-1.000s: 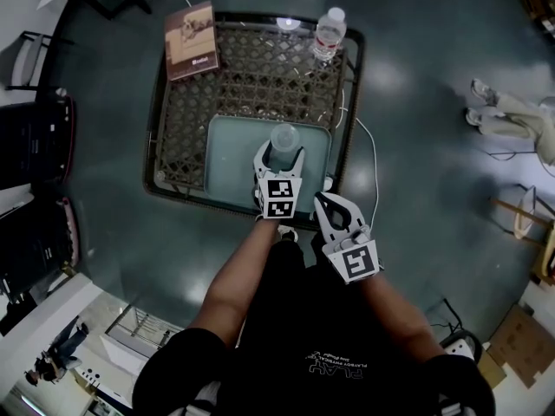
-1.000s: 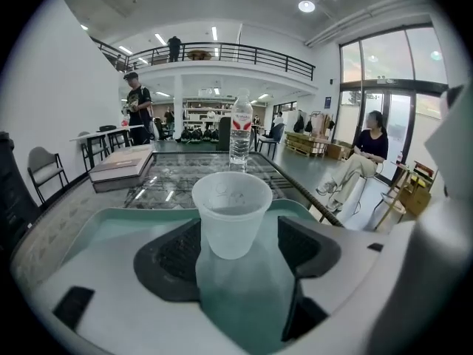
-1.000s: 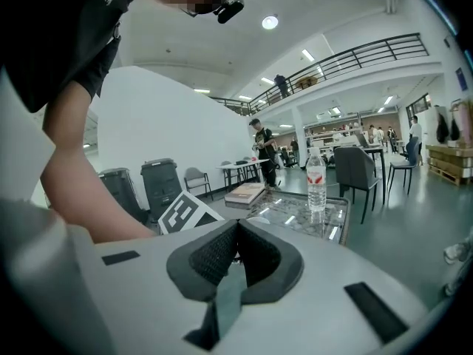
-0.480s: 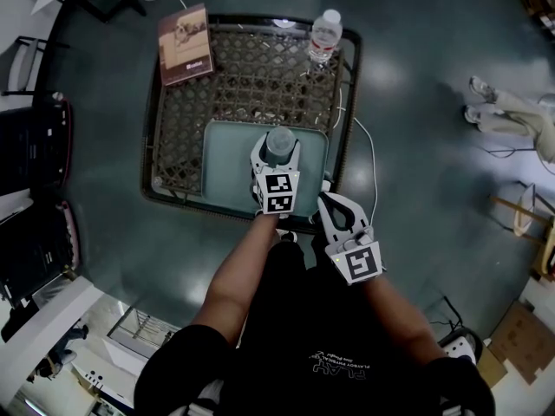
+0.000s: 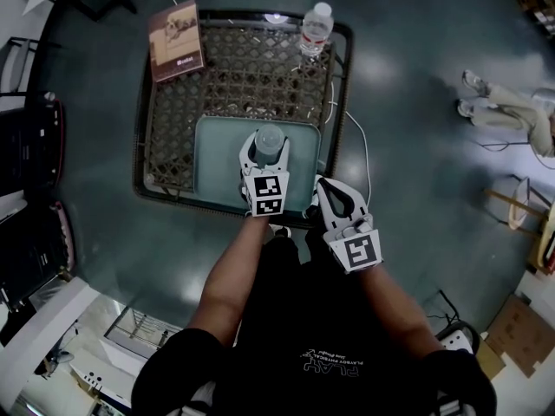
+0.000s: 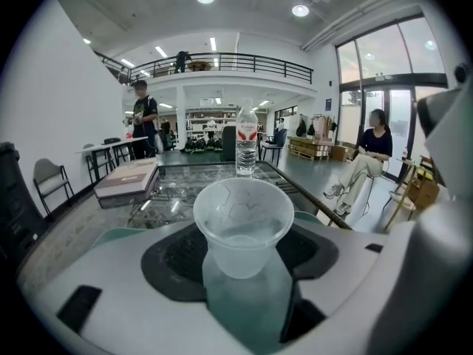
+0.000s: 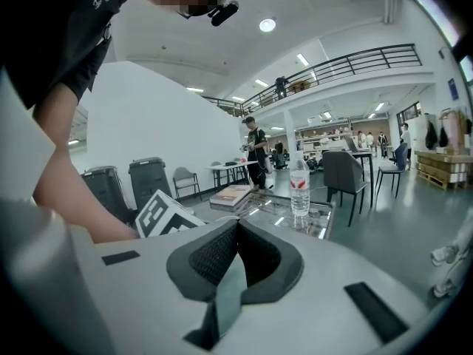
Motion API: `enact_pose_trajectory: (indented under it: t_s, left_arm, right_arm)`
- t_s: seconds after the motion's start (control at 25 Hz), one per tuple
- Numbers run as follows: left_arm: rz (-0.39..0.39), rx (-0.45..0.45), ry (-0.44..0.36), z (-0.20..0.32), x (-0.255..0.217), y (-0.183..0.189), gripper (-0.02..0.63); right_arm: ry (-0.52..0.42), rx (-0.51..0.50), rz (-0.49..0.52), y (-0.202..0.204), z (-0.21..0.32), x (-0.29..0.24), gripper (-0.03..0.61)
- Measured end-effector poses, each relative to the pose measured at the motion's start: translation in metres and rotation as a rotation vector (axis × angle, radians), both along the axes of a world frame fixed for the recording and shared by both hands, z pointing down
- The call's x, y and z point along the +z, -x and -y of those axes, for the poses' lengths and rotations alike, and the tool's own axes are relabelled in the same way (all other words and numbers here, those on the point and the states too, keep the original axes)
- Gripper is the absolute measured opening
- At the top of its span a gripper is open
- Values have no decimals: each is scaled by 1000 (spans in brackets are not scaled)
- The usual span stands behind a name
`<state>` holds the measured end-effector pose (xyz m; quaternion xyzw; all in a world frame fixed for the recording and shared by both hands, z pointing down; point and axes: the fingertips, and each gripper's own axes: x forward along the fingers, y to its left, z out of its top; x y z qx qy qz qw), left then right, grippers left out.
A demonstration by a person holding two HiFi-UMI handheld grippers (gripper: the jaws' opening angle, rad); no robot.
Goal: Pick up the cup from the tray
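A clear plastic cup stands upright on a pale teal tray at the near side of the table. My left gripper reaches over the tray with one jaw on each side of the cup. In the left gripper view the cup sits between the dark pads, undeformed, with the left gripper open around it; its jaws have just been closing. My right gripper hovers at the table's near right edge, shut and empty. In its own view the right gripper shows its tips meeting.
The tray lies on a glass-topped wicker table with a dark rim. A book lies at its far left corner and a water bottle stands at the far right. A white cable hangs off the right side.
The left gripper has slid forward, so the cup now sits deeper between its jaws. The right gripper has edged slightly toward the table's near edge.
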<state>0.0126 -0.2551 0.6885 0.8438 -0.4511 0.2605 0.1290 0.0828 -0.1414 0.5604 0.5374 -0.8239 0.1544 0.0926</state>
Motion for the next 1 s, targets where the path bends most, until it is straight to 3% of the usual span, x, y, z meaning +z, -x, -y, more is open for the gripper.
enact_pose_trajectory:
  t_s: [0.16, 0.32, 0.6, 1.0]
  left_arm:
    - [32, 53, -83, -13, -30, 1, 290]
    - [11, 44, -147, -20, -63, 5, 288]
    - [-33, 20, -174, -50, -100, 20, 288]
    - [-31, -45, -195, -95, -142, 64, 290]
  right_arm:
    - [38, 16, -4, -11, 6, 1, 8]
    - [30, 29, -4, -16, 6, 7, 8]
    - [-7, 2, -90, -13, 10, -3, 8]
    - [-96, -120, -63, 35, -2, -27, 8]
